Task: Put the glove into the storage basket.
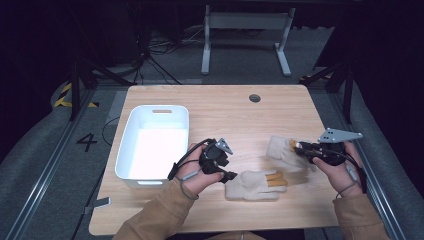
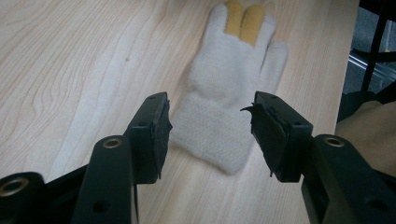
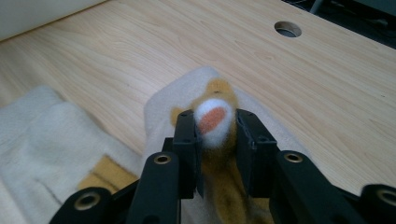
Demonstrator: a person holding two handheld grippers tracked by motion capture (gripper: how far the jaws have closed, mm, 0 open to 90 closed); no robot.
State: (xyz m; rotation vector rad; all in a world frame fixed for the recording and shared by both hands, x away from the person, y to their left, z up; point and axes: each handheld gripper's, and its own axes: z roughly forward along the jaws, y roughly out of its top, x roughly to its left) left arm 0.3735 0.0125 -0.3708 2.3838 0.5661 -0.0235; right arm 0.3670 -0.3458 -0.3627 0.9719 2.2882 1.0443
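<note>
Pale woodgrain table (image 1: 220, 107); right gripper (image 3: 215, 135) pinches fuzzy glove (image 3: 163, 107).

1. We record a white bin (image 1: 155, 142), with a handle slot in its far wall, left of centre in the high view.
2. We list the wooden table (image 1: 225, 110) and its round hole (image 1: 255, 98), upper centre.
3. We note a white desk frame (image 1: 245, 35) along the top.
</note>
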